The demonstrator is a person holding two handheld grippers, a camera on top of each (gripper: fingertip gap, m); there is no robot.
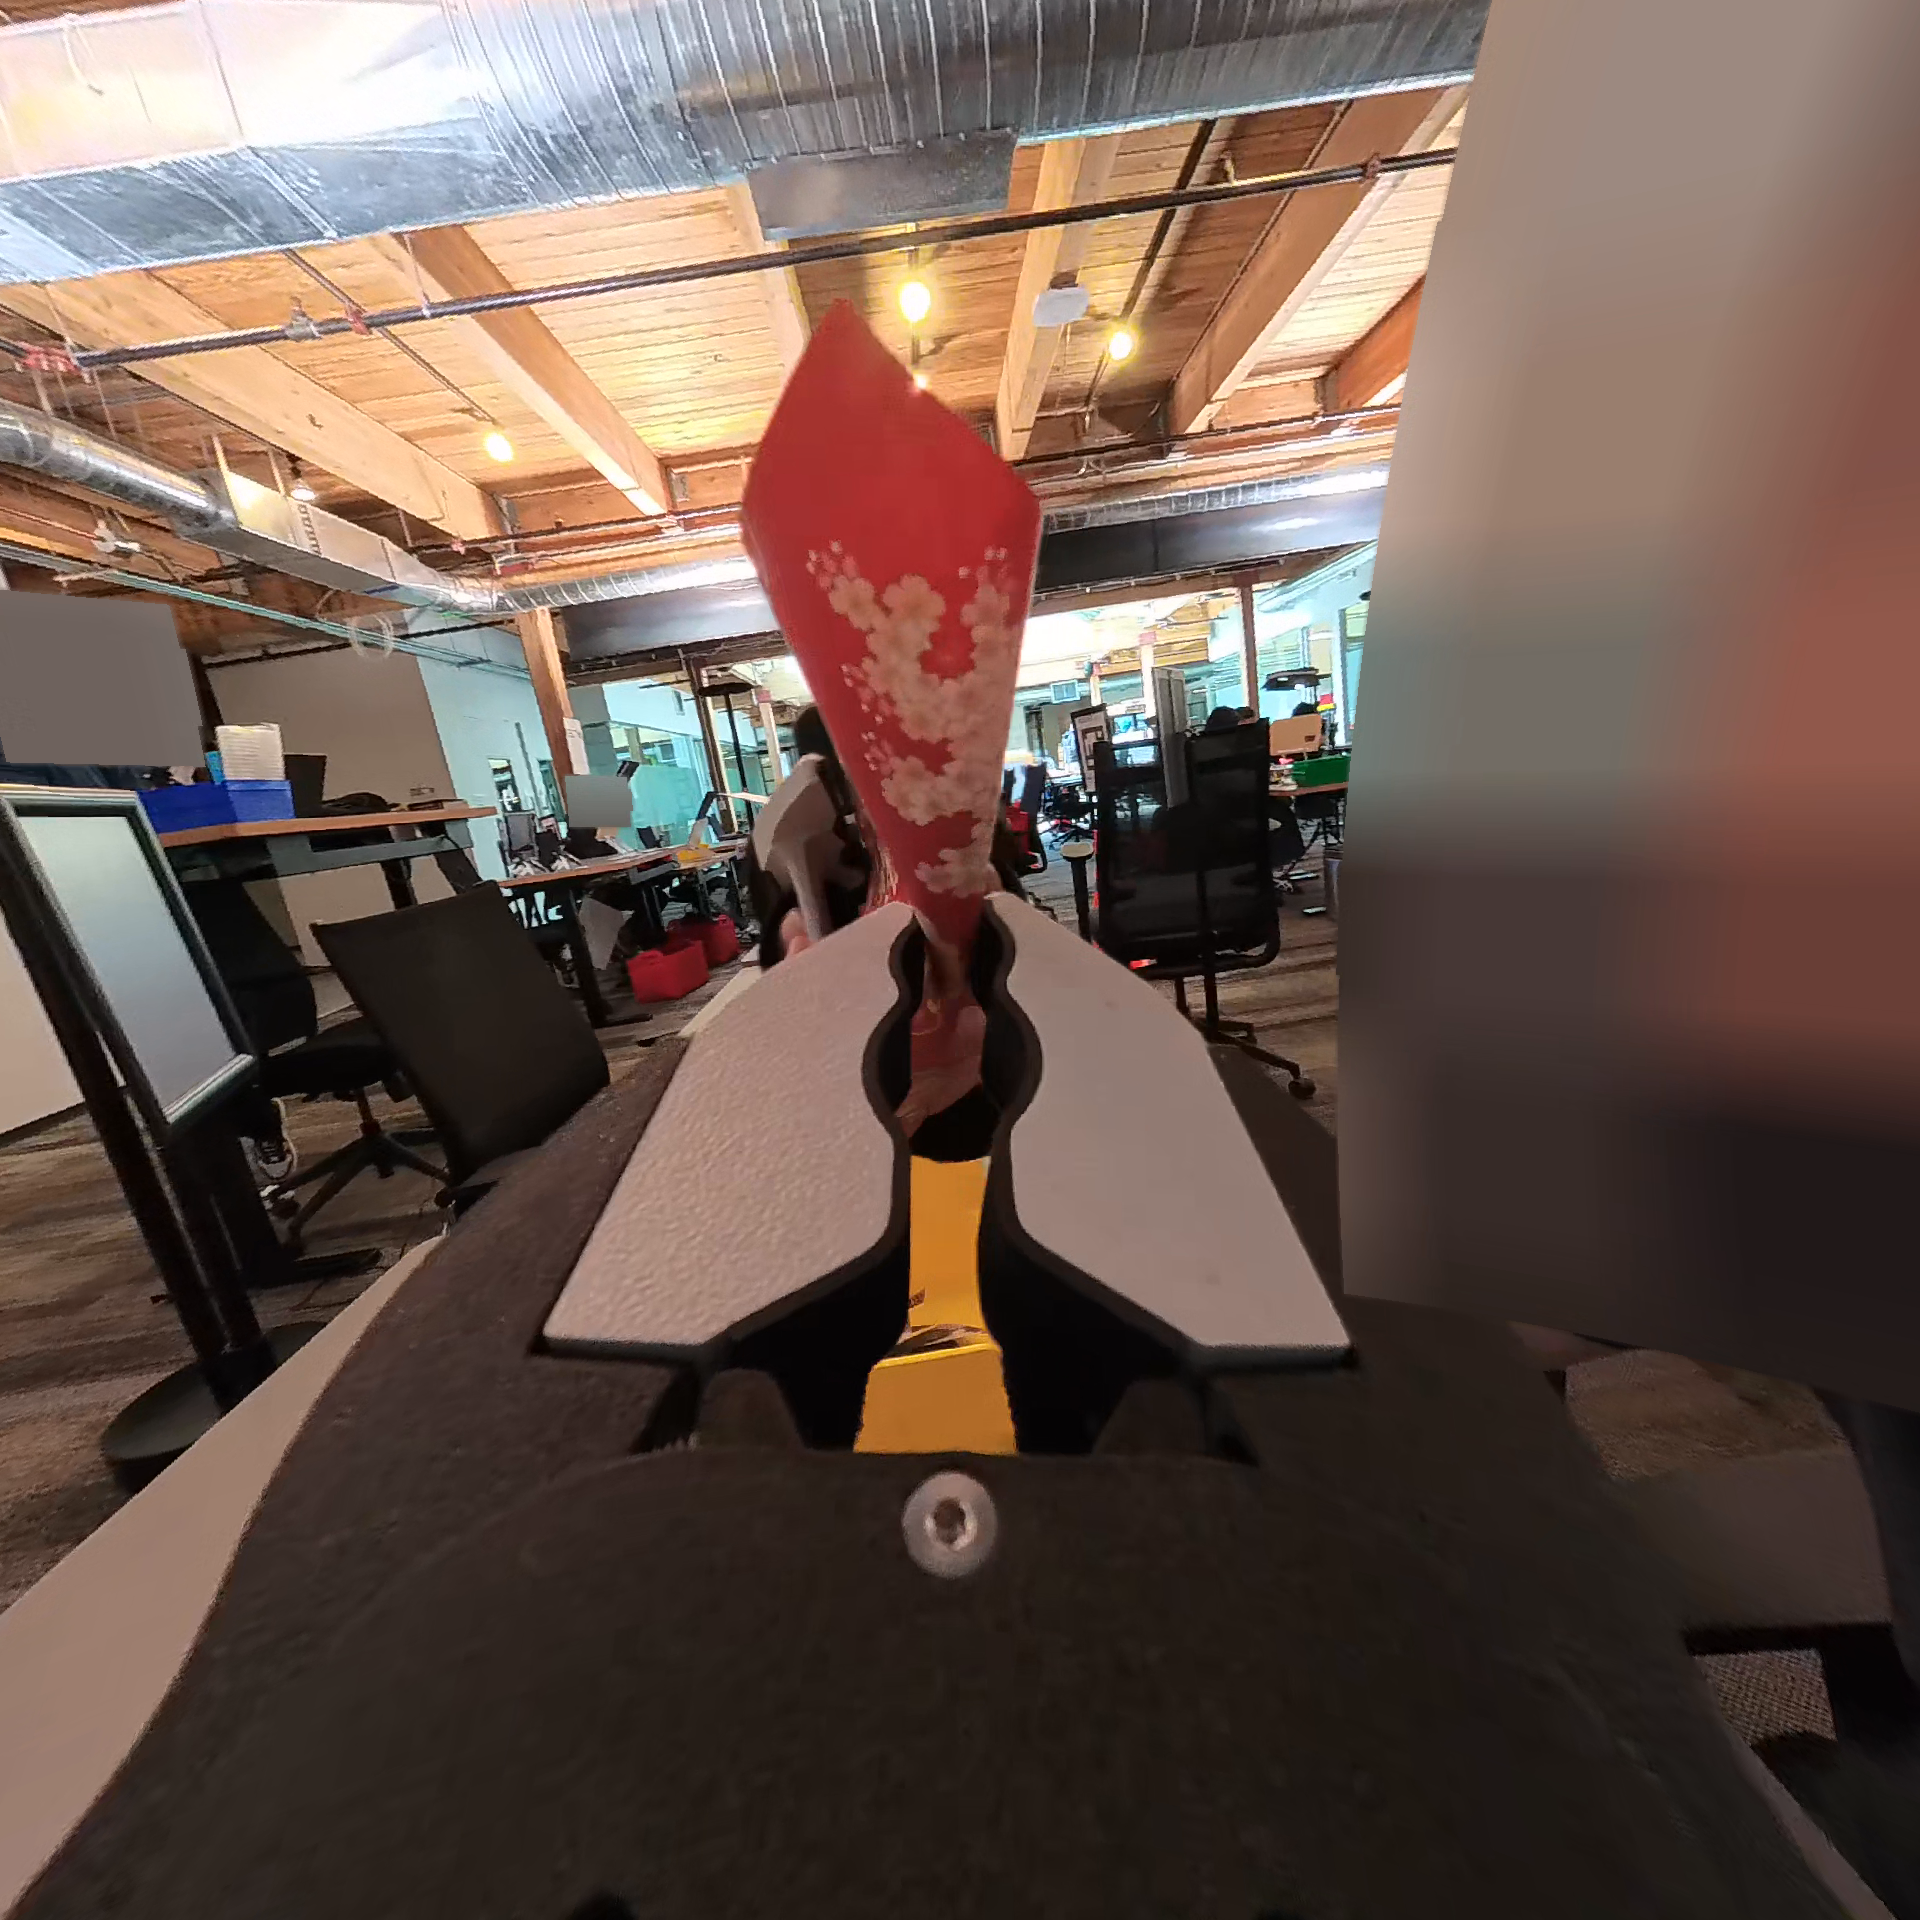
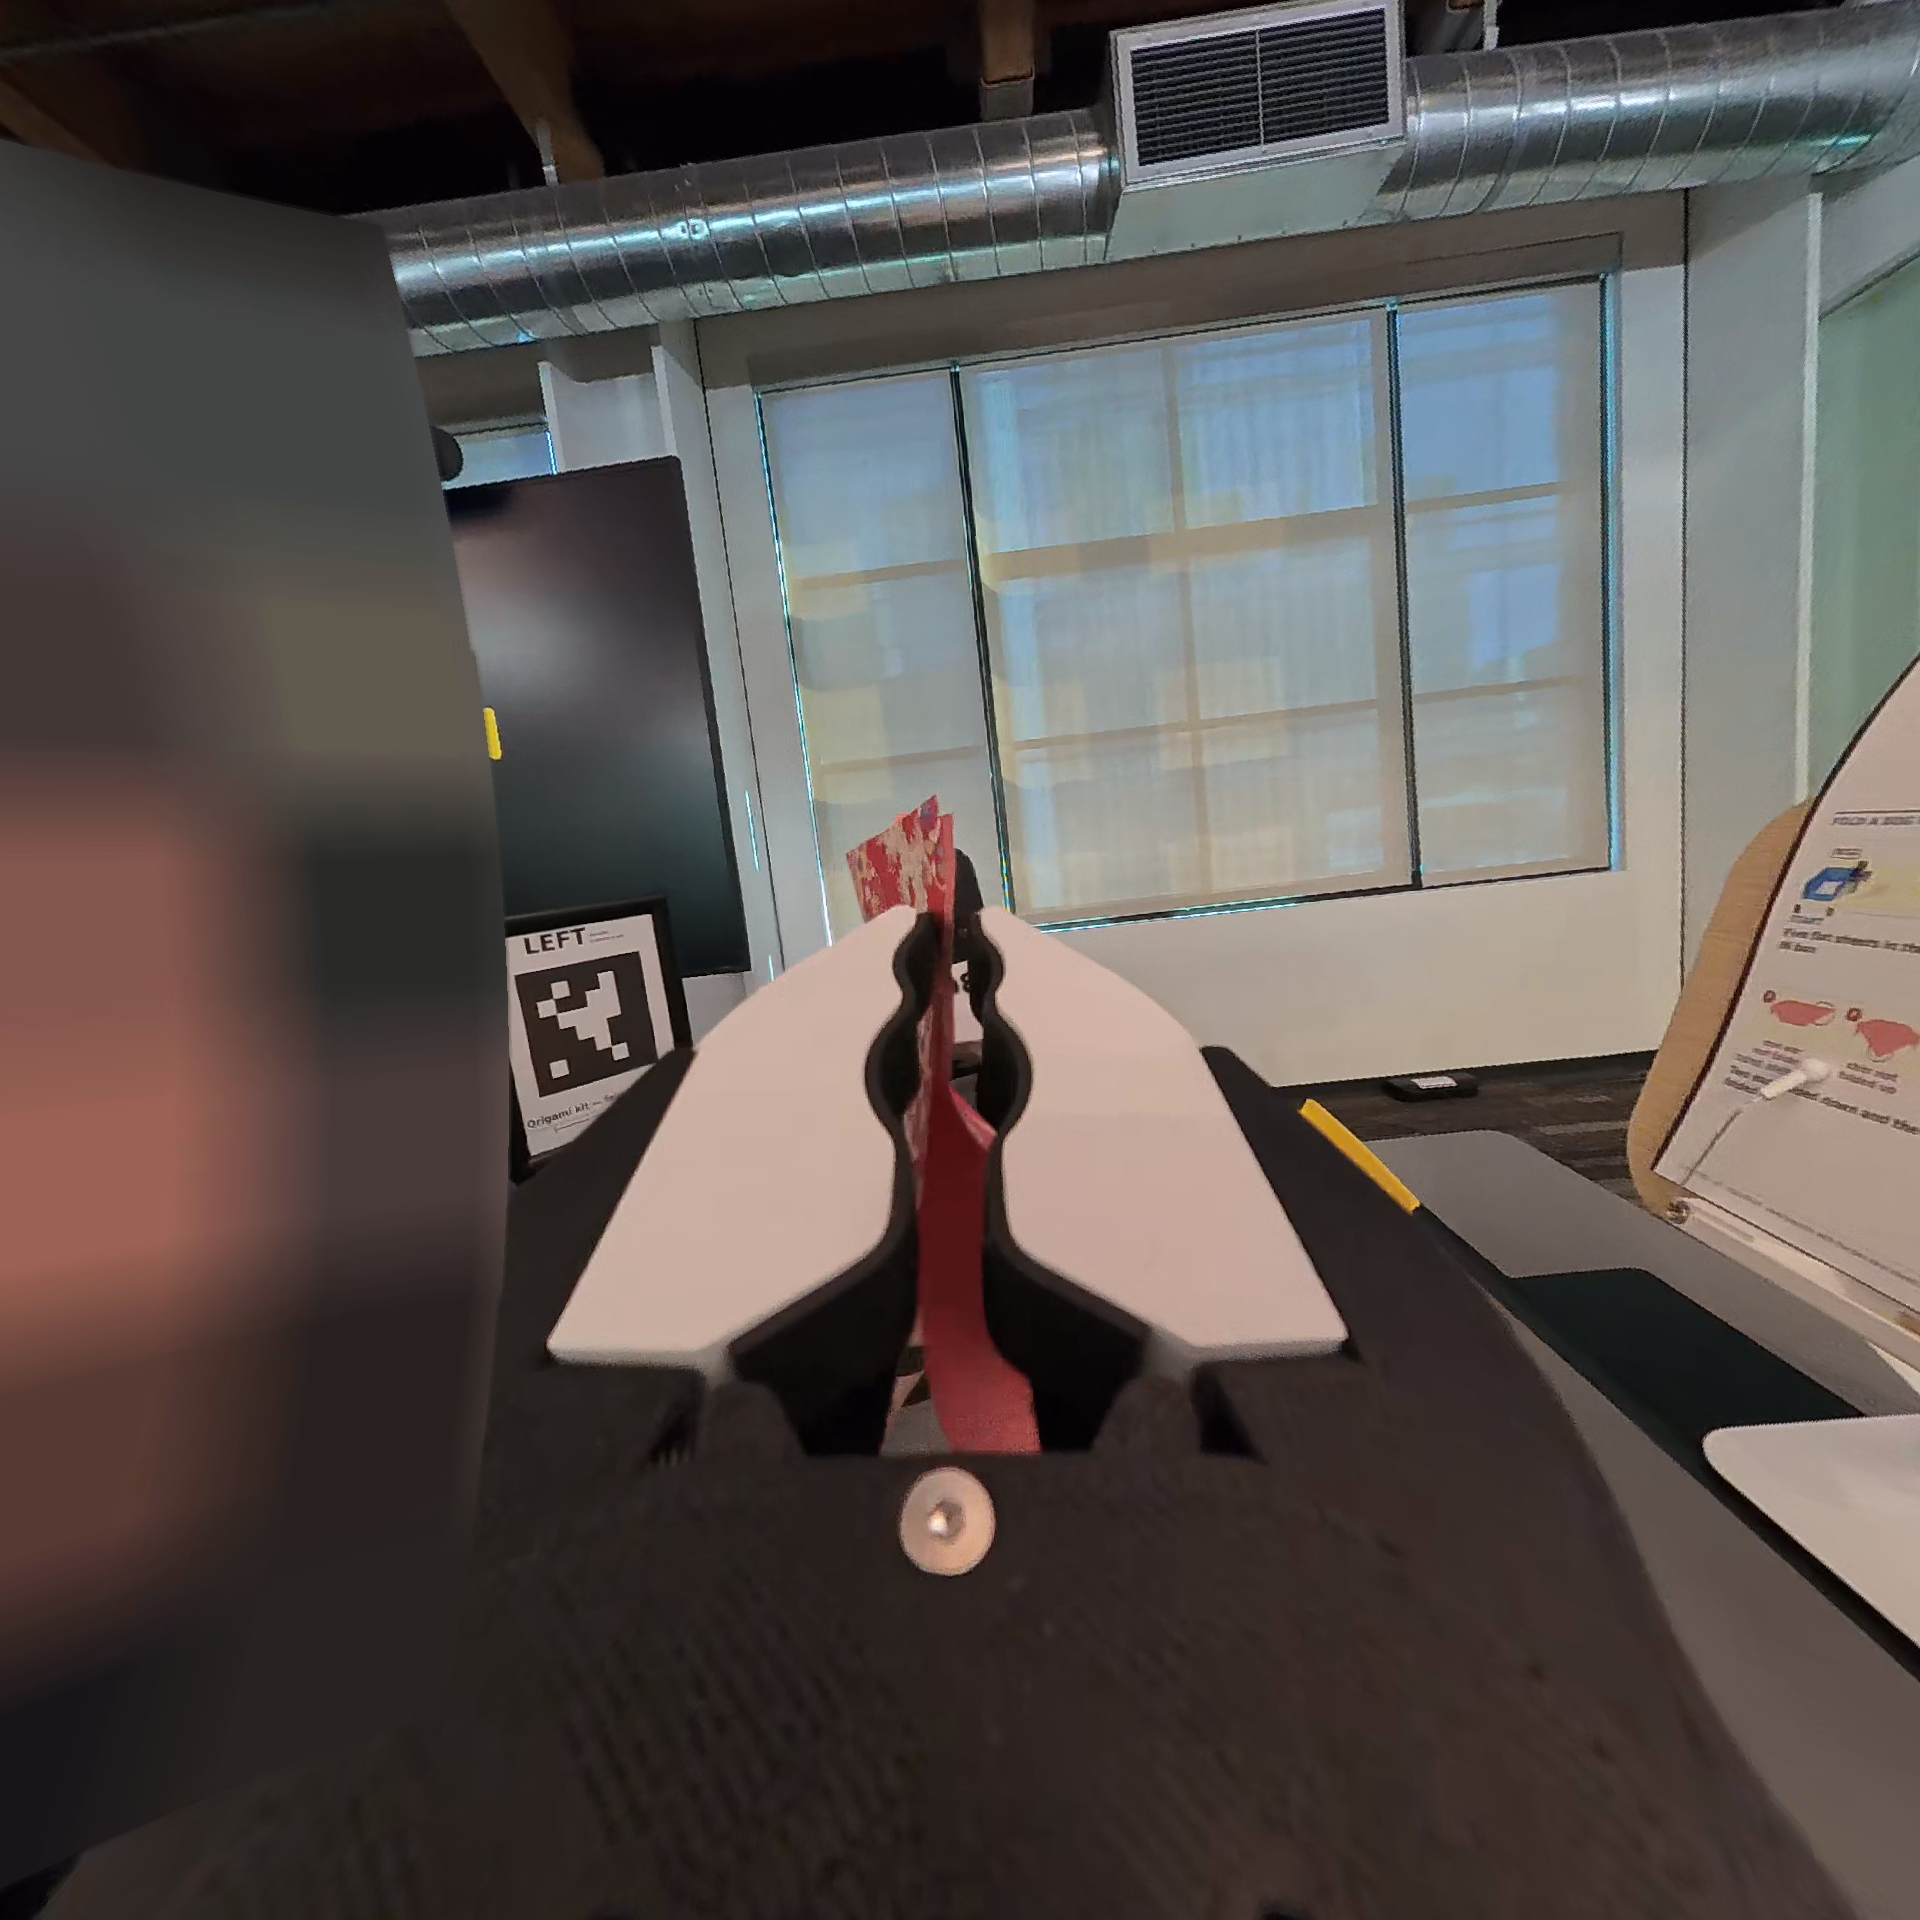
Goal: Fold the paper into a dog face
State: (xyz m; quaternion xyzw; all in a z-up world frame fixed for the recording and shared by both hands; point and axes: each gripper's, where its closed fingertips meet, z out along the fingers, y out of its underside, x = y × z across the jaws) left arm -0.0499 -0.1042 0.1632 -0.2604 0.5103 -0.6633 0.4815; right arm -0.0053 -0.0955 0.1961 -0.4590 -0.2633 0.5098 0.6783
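Left hand-held gripper (image 1: 951, 914) is pinching the red flowered paper (image 1: 894, 623), raised and partly folded. Right hand-held gripper (image 2: 948, 925) is clamping the paper (image 2: 904, 868) too; a finished dog face isn't showing, so folds are probably remaining.

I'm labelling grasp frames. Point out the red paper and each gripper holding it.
red paper (image 1: 914, 644): left wrist view, flowered face.
left gripper (image 1: 951, 914): left wrist view, between fingertips.
right gripper (image 2: 948, 920): right wrist view, between fingertips.
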